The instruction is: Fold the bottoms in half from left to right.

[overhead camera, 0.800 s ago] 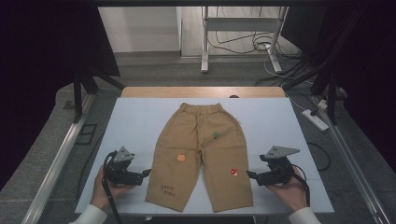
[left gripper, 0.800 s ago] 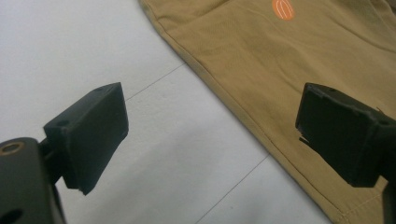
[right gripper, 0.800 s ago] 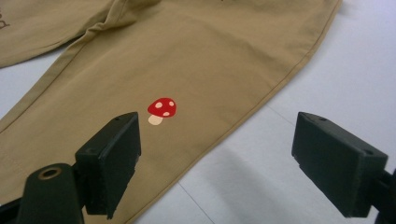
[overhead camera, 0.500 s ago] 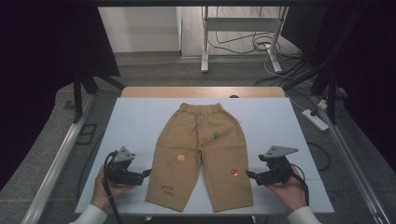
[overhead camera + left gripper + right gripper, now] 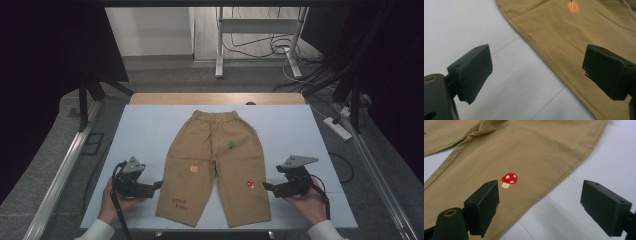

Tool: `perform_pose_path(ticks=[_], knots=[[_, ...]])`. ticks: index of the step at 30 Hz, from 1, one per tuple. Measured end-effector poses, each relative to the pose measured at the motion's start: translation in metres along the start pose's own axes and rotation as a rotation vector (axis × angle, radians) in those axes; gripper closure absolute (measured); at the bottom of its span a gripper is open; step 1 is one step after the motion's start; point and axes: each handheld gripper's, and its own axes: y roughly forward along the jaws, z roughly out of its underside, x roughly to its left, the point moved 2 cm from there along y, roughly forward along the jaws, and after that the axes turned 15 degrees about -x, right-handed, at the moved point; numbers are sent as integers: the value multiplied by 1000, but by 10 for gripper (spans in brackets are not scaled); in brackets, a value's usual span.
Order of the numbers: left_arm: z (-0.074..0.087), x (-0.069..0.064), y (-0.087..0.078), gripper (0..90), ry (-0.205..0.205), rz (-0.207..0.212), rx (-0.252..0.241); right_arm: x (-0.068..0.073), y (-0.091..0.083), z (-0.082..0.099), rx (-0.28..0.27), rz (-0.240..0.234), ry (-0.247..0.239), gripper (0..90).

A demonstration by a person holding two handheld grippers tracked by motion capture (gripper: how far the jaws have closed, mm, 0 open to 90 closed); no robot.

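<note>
the left tool point(image 5: 159, 185) sits with its jaws spread wide and nothing between them, its tips just beside the outer seam of the tan cotton child's trousers point(image 5: 215, 160), near the leg that carries the orange pumpkin patch point(image 5: 194, 169). in the left gripper view the seam runs between the two black jaws, one over bare surface, the other over cloth. the right tool point(image 5: 265, 187) is just as wide and just as empty, poised beside the other leg's outer seam, close to the red mushroom patch point(image 5: 250, 184).

the trousers lie flat and face up in the middle of the pale blue surface point(image 5: 145, 135), waistband at the far side, hems toward the person.

the step in hand looks like taking hold of both outer edges — probably to fold. to do it well, each tool should come in low, slide one jaw under the seam and keep the other above, then close on the edge only, not on a bunch of fabric. both sides want gripping level with each other relative to the waistband — otherwise the cloth will skew when lifted.
</note>
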Motion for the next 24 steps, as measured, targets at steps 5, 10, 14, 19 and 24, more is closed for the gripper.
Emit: perform_pose_path(ticks=[5, 10, 14, 19, 24], knots=[[0, 1, -1, 91, 0, -4, -1, 3, 3, -2, -3, -6, -2, 159], [-1, 1, -2, 92, 2, -6, -5, 8, 8, -6, -12, -19, -8, 160], [-1, 0, -1, 93, 0, -4, -7, 14, 11, -8, -12, -38, -6, 161], [-2, 0, 0, 93, 5, -4, -5, 17, 13, -12, -25, -49, -5, 162], [-2, 0, 0, 93, 1, -5, -6, 19, 17, -14, -27, -58, -5, 162]])
